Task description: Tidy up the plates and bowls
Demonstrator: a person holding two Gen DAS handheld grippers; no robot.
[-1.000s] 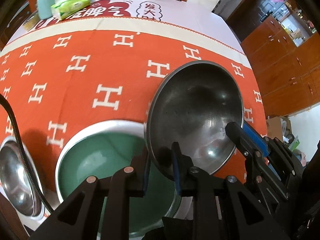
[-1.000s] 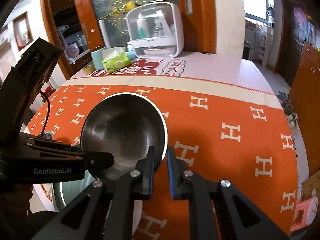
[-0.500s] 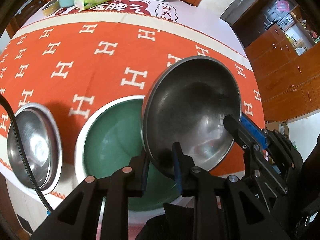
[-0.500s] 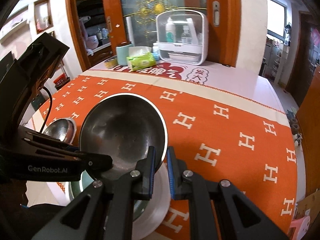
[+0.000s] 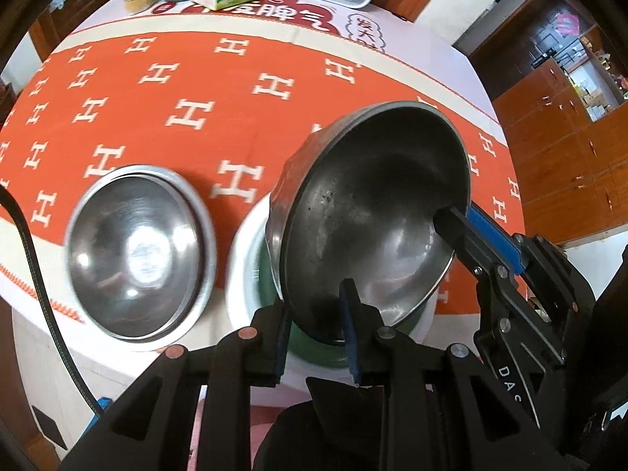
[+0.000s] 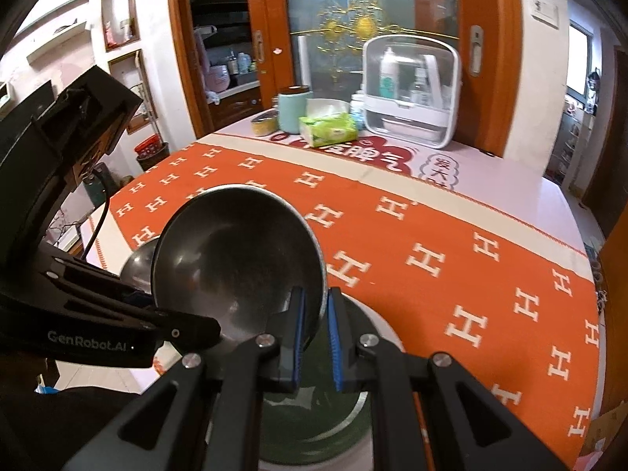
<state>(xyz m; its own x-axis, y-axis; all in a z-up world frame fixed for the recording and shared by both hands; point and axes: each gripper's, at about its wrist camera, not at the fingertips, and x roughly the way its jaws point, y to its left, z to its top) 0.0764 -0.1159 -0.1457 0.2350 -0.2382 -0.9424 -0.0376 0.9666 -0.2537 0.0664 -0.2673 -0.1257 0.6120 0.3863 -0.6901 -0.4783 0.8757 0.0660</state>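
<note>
steel bowl (image 5: 373,212) rim between both tongs, above green bowl (image 5: 310,347)

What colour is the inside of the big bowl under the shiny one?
Dark green inside, with a white rim; the left wrist view shows it best.

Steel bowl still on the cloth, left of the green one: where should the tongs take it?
By its thin rim: the steel bowl sits upright and open, walls smooth and round. Come from above on the near edge, away from the green bowl, one finger inside, one outside.
</note>
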